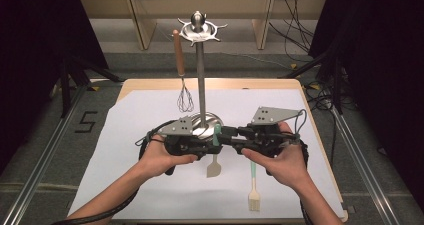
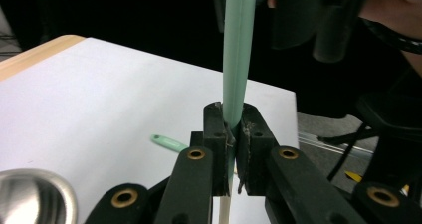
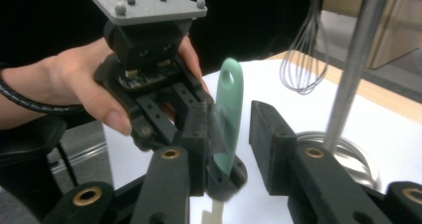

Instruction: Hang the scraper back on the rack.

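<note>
A spatula point(image 1: 215, 137) with a mint-green handle and a cream blade hangs upright just above the white sheet, beside the base of the metal stand. My left gripper point(image 1: 212, 144) is shut on its handle point(image 2: 235, 74), low down near the blade. My right gripper point(image 1: 226, 134) faces it from the right. Its jaws are open, and the handle's top end with the hanging hole point(image 3: 228, 104) stands between them, close to the left jaw. The left gripper point(image 3: 164, 104) and the hand holding it are just beyond the handle.
A metal utensil stand point(image 1: 201, 75) rises from a round base point(image 1: 207, 122), and a wooden-handled whisk point(image 1: 184, 97) hangs from one of its hooks. A green-handled pastry brush point(image 1: 253, 187) lies on the white sheet point(image 1: 125, 150) near the front right.
</note>
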Motion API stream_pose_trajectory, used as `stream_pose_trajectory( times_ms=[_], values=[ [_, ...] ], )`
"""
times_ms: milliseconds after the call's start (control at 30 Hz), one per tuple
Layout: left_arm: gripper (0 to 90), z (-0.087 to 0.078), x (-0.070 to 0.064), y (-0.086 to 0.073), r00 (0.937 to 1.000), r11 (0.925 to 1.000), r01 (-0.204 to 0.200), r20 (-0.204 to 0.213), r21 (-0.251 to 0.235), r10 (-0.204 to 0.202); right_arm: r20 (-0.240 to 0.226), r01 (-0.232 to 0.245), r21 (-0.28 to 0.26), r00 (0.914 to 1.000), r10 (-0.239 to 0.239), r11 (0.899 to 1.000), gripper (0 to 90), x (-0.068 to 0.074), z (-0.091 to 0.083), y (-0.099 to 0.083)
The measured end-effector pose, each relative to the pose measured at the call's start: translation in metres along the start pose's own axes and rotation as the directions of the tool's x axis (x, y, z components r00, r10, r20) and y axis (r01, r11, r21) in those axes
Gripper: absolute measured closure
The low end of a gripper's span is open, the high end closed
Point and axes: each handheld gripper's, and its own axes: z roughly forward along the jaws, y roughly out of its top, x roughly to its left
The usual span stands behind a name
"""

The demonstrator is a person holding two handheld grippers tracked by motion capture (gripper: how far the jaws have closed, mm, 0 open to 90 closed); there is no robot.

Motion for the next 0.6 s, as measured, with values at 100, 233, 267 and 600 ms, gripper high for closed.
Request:
stream_pose_trajectory(
  times_ms=[100,233,267,600],
  values=[
    [83.7,-0.003,0.003,0.001,0.9999,1.0,-0.003,-0.014,-0.007,0.003,0.036,-0.039,-0.015,0.9986,0.039,0.999,62.7,0.003,-0.005,0.0],
    [83.7,-0.009,0.005,0.003,0.9995,1.0,-0.001,-0.032,-0.01,0.0,0.09,-0.024,-0.043,0.9956,0.027,0.999,59.3,0.0,-0.012,-0.004],
    [83.6,-0.01,0.006,0.004,0.9993,0.9999,-0.01,-0.037,-0.007,0.01,0.103,-0.018,-0.039,0.9944,0.022,0.999,58.8,-0.002,-0.014,-0.005],
    [83.6,-0.019,0.015,0.012,0.9968,0.9992,-0.039,-0.069,0.003,0.039,0.241,-0.107,-0.009,0.9647,0.106,0.994,57.6,-0.01,-0.029,-0.037]
  ],
)
